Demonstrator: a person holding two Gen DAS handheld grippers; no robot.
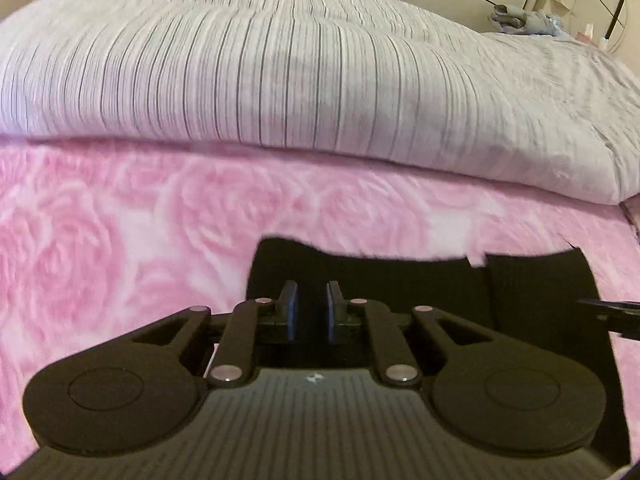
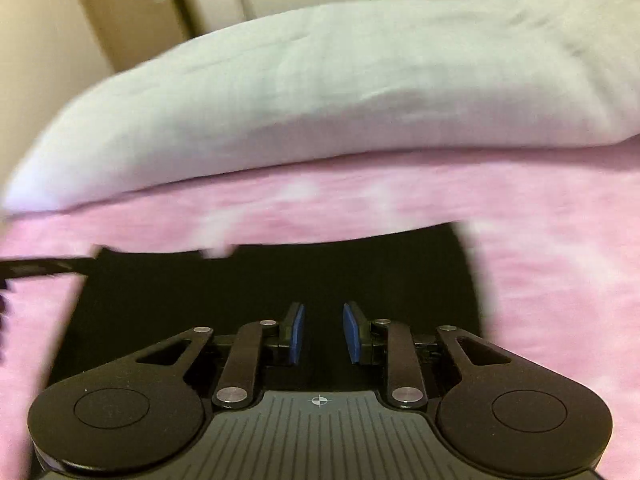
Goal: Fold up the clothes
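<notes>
On the pink rose-patterned fleece blanket (image 1: 120,240) lies the flat black knit garment (image 1: 400,276), near a grey striped duvet (image 1: 240,80). The left gripper (image 1: 311,304) hovers over it, jaws narrowly parted and empty. The right gripper (image 2: 323,330) does too, slightly wider.

Garment (image 1: 400,280) on blanket (image 1: 120,240), before duvet (image 1: 280,80)

Both the left gripper (image 1: 312,300) and right gripper (image 2: 323,326) are matte black, with blue finger pads (image 2: 297,332), silver pivot screws, ribbed housings, and what looks like a small crosshair mark.
</notes>
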